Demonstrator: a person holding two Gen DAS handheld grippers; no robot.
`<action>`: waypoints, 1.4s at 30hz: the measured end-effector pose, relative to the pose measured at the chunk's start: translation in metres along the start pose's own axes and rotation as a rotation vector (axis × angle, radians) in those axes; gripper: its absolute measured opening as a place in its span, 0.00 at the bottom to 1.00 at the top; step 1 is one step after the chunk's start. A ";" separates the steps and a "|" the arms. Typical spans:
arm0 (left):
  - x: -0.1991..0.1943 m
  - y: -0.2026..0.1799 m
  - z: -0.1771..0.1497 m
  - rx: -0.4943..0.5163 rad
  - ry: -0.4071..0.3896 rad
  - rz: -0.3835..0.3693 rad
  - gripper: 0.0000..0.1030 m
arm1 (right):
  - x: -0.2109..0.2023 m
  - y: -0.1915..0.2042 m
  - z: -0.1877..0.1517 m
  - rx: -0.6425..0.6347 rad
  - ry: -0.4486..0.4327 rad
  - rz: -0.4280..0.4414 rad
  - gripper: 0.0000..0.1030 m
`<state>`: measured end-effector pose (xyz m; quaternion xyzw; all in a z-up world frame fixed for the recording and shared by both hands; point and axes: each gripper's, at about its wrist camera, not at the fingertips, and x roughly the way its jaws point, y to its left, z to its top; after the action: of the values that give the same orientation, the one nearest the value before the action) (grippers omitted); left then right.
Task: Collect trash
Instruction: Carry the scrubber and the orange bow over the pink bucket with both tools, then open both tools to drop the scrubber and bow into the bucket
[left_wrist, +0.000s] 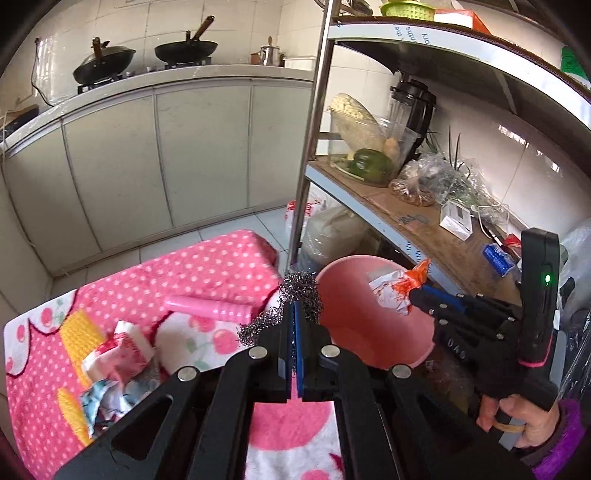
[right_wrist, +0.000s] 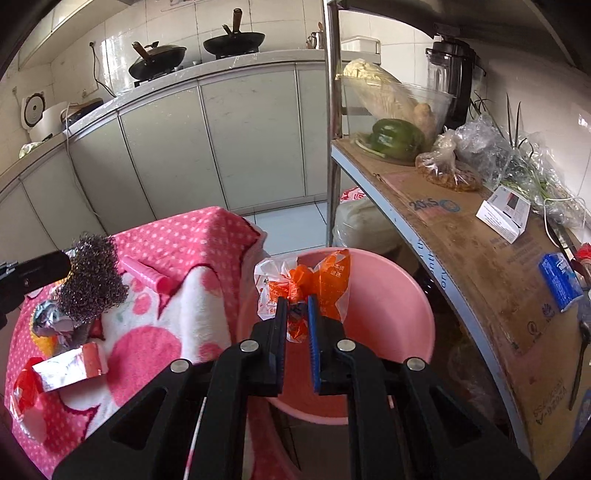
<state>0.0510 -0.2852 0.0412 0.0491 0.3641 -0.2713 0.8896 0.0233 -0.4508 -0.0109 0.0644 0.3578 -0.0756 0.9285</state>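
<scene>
My left gripper (left_wrist: 295, 306) is shut on a steel wool scrubber (left_wrist: 301, 291), held above the pink dotted cloth (left_wrist: 207, 266) near the pink basin (left_wrist: 373, 332). The scrubber also shows in the right wrist view (right_wrist: 92, 277). My right gripper (right_wrist: 297, 302) is shut on an orange and white plastic bag (right_wrist: 314, 284), held over the pink basin (right_wrist: 388, 295); the bag shows in the left wrist view (left_wrist: 395, 288). A pink tube (left_wrist: 210, 308), crumpled wrappers (left_wrist: 118, 365) and a red and white carton (right_wrist: 70, 367) lie on the cloth.
A metal shelf rack (right_wrist: 461, 236) stands at the right, with a green pepper (right_wrist: 397, 138), plastic bags, a white box (right_wrist: 504, 214) and a blue pack (right_wrist: 559, 282). Its steel post (left_wrist: 306, 147) rises beside the basin. Grey cabinets (left_wrist: 166, 158) with woks stand behind.
</scene>
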 end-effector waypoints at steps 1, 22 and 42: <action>0.008 -0.005 0.002 0.003 0.008 -0.020 0.01 | 0.004 -0.003 -0.003 -0.001 0.008 -0.010 0.10; 0.153 -0.064 -0.008 0.047 0.237 -0.090 0.01 | 0.056 -0.024 -0.039 -0.042 0.163 -0.132 0.11; 0.161 -0.062 -0.010 0.020 0.265 -0.092 0.25 | 0.059 -0.031 -0.038 -0.004 0.164 -0.136 0.23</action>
<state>0.1072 -0.4075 -0.0681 0.0767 0.4777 -0.3067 0.8196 0.0352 -0.4804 -0.0805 0.0441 0.4363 -0.1320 0.8890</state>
